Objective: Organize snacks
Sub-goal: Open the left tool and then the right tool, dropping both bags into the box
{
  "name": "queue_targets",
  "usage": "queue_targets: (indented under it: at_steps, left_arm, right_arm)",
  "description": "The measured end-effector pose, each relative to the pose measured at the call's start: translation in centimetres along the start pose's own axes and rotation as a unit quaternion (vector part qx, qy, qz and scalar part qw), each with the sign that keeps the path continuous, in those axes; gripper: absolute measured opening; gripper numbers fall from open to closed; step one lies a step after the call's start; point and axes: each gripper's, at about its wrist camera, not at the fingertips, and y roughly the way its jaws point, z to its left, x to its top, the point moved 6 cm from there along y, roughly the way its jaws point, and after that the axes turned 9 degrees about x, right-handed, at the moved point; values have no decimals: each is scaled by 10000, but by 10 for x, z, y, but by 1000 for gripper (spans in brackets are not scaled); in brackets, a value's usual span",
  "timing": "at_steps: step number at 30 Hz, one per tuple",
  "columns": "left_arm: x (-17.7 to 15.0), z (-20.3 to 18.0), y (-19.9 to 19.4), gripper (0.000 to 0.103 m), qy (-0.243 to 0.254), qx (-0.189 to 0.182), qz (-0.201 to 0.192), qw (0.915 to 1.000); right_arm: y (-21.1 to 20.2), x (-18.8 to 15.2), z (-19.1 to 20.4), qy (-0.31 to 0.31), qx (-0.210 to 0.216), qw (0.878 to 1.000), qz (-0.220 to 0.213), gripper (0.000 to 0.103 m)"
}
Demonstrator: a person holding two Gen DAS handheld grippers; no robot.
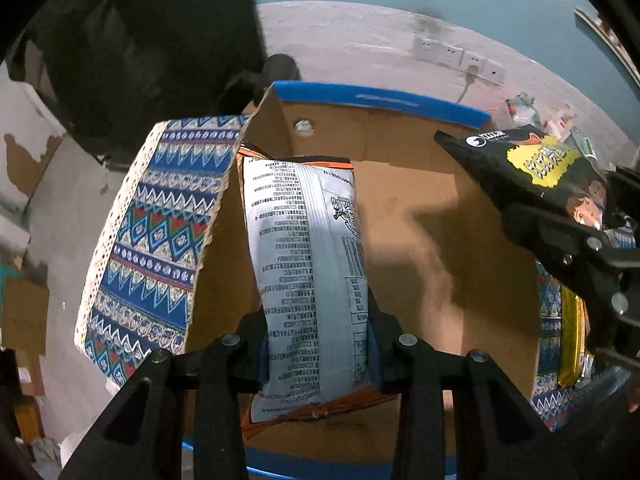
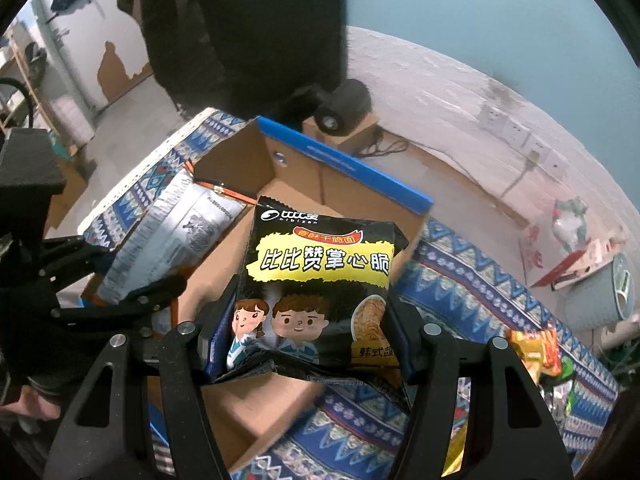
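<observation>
My left gripper (image 1: 318, 344) is shut on a silver snack packet (image 1: 308, 264) with black print, held over the open cardboard box (image 1: 404, 208) with blue rims. The packet also shows in the right wrist view (image 2: 176, 236). My right gripper (image 2: 310, 332) is shut on a black and yellow noodle snack packet (image 2: 320, 276) with two cartoon children, held above the box's right side (image 2: 344, 168). That packet (image 1: 532, 164) and the right gripper's body show at the right of the left wrist view. The box looks empty inside.
The box stands on a blue patterned cloth (image 2: 480, 292) with a lace edge (image 1: 120, 224). More snack packets (image 2: 540, 352) lie on the cloth at the right. A dark-clothed person (image 2: 240, 28) stands behind the box. Wall sockets (image 1: 456, 54) are beyond.
</observation>
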Motion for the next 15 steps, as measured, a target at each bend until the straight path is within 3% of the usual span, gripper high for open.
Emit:
queue_targets:
  at_steps: [5, 7, 15]
  left_arm:
    - [1, 8, -2, 68, -72, 226, -30, 9997]
    - [3, 10, -5, 74, -55, 333, -102, 9994]
    - [3, 14, -7, 76, -18, 451, -90, 9989]
  right_arm:
    - [18, 3, 3, 42, 213, 9996, 154, 63]
    - [25, 5, 5, 24, 289, 9993, 215, 63]
    - [44, 0, 3, 68, 452, 9981, 411, 63]
